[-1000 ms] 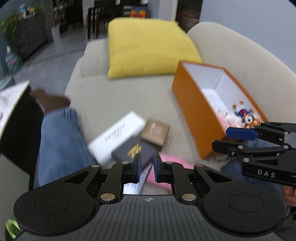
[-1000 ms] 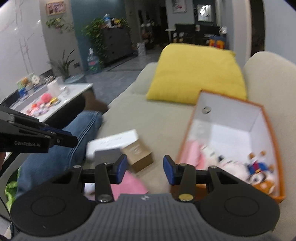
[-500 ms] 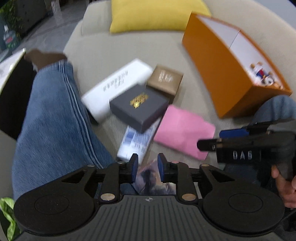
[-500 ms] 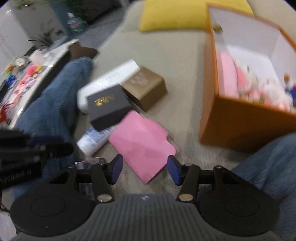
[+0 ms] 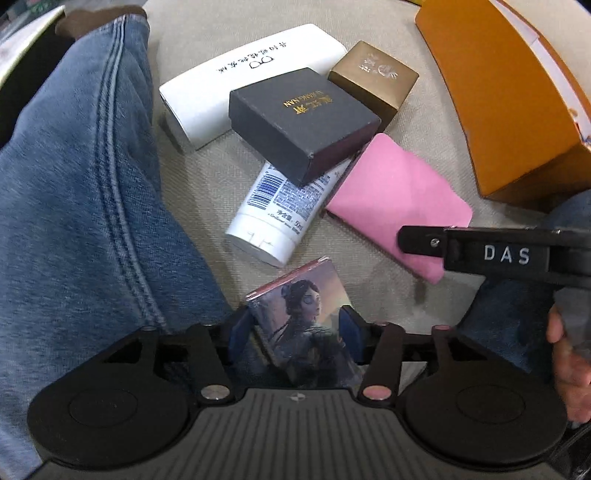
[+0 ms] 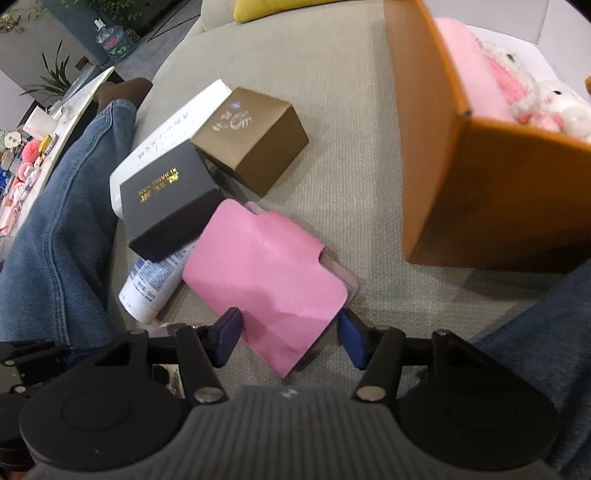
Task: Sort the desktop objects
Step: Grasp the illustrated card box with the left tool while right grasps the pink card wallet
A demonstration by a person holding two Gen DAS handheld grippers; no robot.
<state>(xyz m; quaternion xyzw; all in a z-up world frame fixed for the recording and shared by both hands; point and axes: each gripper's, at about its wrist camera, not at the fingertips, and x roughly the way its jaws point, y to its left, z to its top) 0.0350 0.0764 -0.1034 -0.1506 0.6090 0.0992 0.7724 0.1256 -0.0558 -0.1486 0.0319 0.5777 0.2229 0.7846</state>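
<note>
On the beige sofa seat lies a pile: a white long box [image 5: 236, 85], a dark grey box [image 5: 299, 118], a brown box [image 5: 373, 81], a white tube [image 5: 277, 214] and a pink wallet [image 6: 266, 269]. My left gripper [image 5: 293, 332] points steeply down. Its jaws are opening with a picture card pack [image 5: 306, 306] between them, the pads not pressing on it. My right gripper [image 6: 290, 334] straddles the near corner of the pink wallet. Its jaws are also opening, with no grip. An orange box [image 6: 480, 184] holding plush toys [image 6: 535, 99] stands to the right.
A person's leg in jeans [image 5: 74, 184] lies along the left of the pile, and another knee [image 6: 554, 332] is at the lower right. A yellow cushion [image 6: 266, 7] sits at the far end of the sofa. A low table [image 6: 37, 140] with small items stands left.
Both grippers have dropped and tilted down onto the pile. The left jaws went from shut to open around the picture card pack. The right jaws widened over the pink wallet.
</note>
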